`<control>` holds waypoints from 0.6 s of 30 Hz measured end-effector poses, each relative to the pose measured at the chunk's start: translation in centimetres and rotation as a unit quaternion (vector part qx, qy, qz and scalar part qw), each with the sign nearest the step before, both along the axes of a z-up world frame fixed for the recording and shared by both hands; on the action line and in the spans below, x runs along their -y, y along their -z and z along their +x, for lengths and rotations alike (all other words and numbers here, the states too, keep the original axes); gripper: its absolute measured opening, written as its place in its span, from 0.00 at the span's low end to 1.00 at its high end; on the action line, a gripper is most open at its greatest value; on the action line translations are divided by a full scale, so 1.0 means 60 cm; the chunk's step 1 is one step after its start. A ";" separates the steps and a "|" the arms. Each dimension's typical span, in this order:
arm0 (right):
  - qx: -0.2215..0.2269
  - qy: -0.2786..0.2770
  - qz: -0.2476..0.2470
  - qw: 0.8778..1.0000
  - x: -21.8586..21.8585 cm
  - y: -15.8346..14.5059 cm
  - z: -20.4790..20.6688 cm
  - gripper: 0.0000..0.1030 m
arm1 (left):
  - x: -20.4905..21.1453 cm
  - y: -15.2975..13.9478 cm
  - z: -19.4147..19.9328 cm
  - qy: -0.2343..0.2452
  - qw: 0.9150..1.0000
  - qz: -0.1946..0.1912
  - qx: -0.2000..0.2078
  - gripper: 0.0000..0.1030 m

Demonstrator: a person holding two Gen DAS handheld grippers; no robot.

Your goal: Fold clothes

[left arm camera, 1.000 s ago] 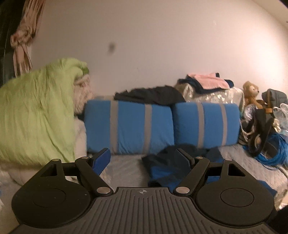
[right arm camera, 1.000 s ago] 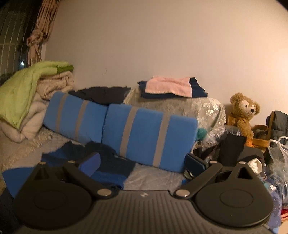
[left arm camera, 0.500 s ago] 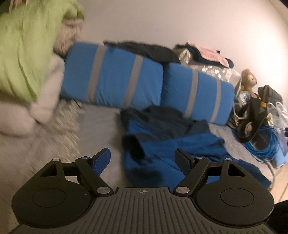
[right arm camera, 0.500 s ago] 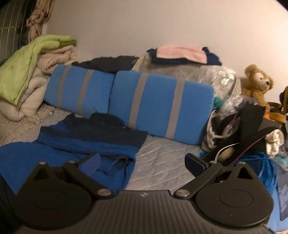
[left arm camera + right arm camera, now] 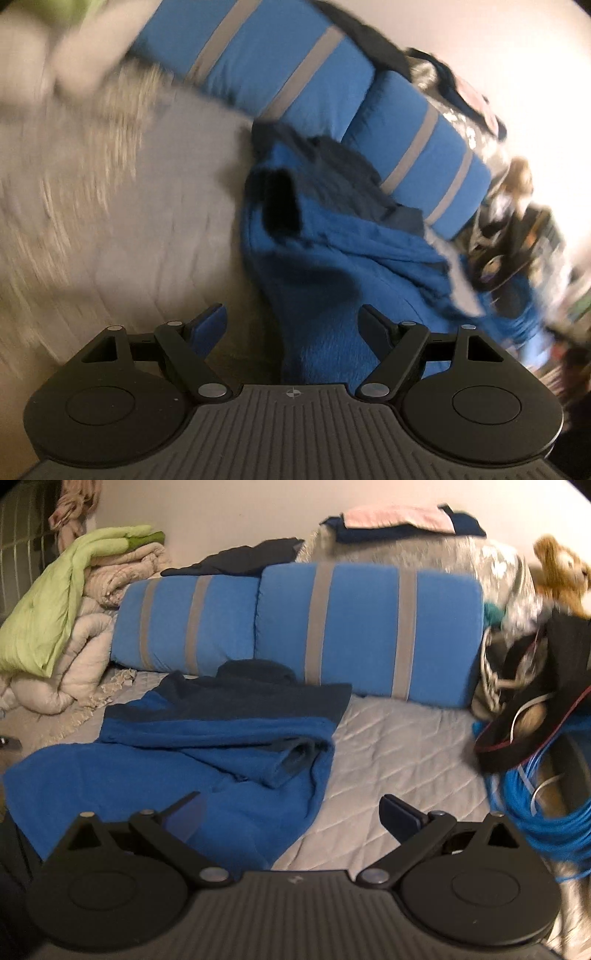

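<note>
A: Where is the garment that needs folding?

B: The blue fleece top (image 5: 207, 760) lies crumpled on the grey quilted bed (image 5: 399, 746). In the right wrist view it spreads from about 9 o'clock to the middle of the picture, its dark navy upper part (image 5: 236, 698) lying up against the two blue pillows with grey stripes (image 5: 369, 627) at 12 o'clock. One sleeve cuff (image 5: 295, 757) is rolled over on top of the body.

A: And the claws?

B: The right claw (image 5: 295, 812) is released, jaws wide apart with nothing between them. Its left finger (image 5: 184, 816) sits in front of the blue fabric and its right finger (image 5: 399, 816) in front of bare quilt; I cannot tell whether either touches anything. The left claw (image 5: 293, 325) is also released, jaws spread. In its view, which is blurred, the top (image 5: 332, 266) runs from the centre down to 6 o'clock between the fingers, but no pad presses on it.

A: What else is around?

B: At 10 o'clock in the right wrist view, a pile of bedding with a green quilt (image 5: 48, 616) on top. Behind the pillows, a dark garment (image 5: 243, 559) and a pink folded cloth (image 5: 399, 517) on navy ones. At 2 o'clock a teddy bear (image 5: 561, 572), and at 4 o'clock a coil of blue cable (image 5: 546, 805).
</note>
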State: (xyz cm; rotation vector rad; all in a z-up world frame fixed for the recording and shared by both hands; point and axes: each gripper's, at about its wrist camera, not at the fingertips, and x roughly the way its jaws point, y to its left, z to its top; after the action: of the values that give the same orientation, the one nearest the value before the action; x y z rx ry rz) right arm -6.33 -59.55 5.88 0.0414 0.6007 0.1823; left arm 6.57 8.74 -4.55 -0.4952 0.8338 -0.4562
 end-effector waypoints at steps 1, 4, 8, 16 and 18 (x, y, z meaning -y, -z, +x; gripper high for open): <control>-0.003 0.003 0.005 1.000 0.002 0.005 0.002 1.00 | -0.011 0.016 0.003 -0.005 0.999 -0.031 -0.017 0.75; -0.009 0.008 0.019 1.000 0.005 0.019 0.005 1.00 | -0.036 0.064 0.007 -0.012 0.990 -0.125 -0.066 0.75; -0.023 0.010 0.030 0.999 0.001 0.038 0.013 1.00 | -0.051 0.110 0.004 -0.009 0.968 -0.227 -0.108 0.69; -0.044 0.009 0.067 0.997 -0.001 0.073 0.020 1.00 | -0.039 0.099 -0.021 0.018 0.964 -0.252 -0.087 0.24; -0.048 0.006 0.083 0.995 0.002 0.082 0.022 1.00 | -0.039 0.089 -0.027 0.006 0.968 -0.239 -0.075 0.22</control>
State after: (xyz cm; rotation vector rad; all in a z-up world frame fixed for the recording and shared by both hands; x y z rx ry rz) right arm -5.02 -59.64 0.98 0.2162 0.6808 0.2204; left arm 4.95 11.10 -9.90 -0.9799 0.8723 -0.6404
